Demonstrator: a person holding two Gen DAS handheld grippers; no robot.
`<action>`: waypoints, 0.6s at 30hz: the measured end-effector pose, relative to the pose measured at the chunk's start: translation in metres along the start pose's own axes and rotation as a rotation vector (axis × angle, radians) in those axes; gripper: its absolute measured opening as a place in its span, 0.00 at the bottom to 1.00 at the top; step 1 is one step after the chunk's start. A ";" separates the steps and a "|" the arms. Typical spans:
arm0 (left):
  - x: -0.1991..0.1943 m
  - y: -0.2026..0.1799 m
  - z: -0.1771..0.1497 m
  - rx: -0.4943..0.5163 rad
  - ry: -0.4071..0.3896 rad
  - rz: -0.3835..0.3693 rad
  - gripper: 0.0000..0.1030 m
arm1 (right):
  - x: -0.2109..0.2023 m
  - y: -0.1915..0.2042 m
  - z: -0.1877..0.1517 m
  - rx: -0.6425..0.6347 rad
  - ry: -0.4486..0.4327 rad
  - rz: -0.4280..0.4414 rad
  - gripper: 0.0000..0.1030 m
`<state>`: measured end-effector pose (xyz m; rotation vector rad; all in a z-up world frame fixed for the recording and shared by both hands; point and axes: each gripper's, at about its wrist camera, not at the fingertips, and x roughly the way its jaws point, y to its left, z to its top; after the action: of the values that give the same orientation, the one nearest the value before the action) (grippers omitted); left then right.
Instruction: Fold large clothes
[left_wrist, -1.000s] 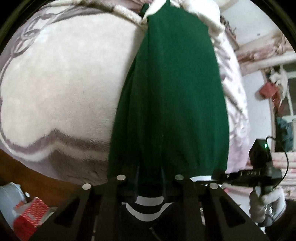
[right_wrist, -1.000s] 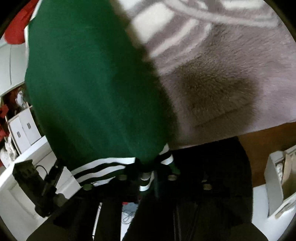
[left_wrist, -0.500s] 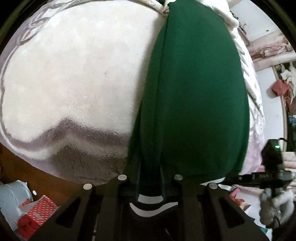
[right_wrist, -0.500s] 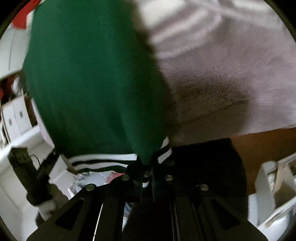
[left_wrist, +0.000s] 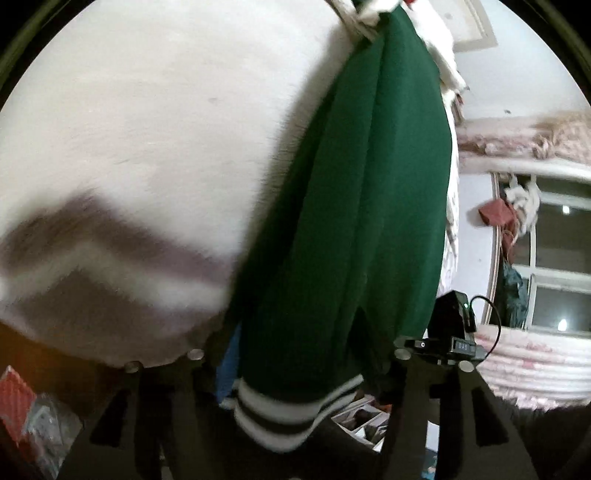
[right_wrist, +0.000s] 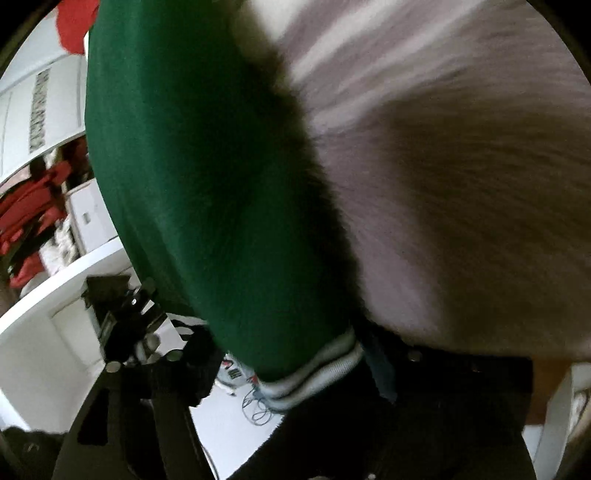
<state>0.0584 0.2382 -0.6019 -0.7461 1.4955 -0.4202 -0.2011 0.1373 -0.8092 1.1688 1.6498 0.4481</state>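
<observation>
A dark green garment (left_wrist: 351, 206) with a white-and-dark striped hem (left_wrist: 288, 410) stretches from my left gripper (left_wrist: 295, 373) up across a fluffy white and grey blanket (left_wrist: 147, 147). The left jaws stand wide apart with the hem hanging between them. In the right wrist view the same green garment (right_wrist: 207, 177) runs over the blanket (right_wrist: 461, 184), its striped hem (right_wrist: 314, 369) lying between the spread jaws of my right gripper (right_wrist: 295, 358). The other gripper shows in each view, in the left wrist view (left_wrist: 447, 332) and in the right wrist view (right_wrist: 122, 314).
A window (left_wrist: 554, 266) and hanging clothes (left_wrist: 506, 214) lie to the right in the left wrist view. A red patterned box (left_wrist: 14, 402) sits low left. White shelves (right_wrist: 44, 295) with red items (right_wrist: 29, 206) stand left in the right wrist view.
Both grippers have gone from shut on the hem to wide open. The striped hem has slipped loose between the jaws. Both views are blurred by motion.
</observation>
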 end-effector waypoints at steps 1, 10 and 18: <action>0.005 -0.003 0.003 0.018 0.000 -0.004 0.55 | 0.007 -0.001 0.002 0.000 0.009 0.015 0.74; -0.010 -0.029 -0.004 0.140 -0.063 0.029 0.50 | 0.021 0.004 -0.012 0.021 -0.026 0.105 0.59; -0.037 -0.069 -0.004 0.091 -0.130 -0.055 0.16 | -0.004 0.042 -0.041 0.020 -0.077 0.192 0.26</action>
<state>0.0653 0.2124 -0.5280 -0.7306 1.3284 -0.4698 -0.2175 0.1628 -0.7589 1.3496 1.4853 0.5016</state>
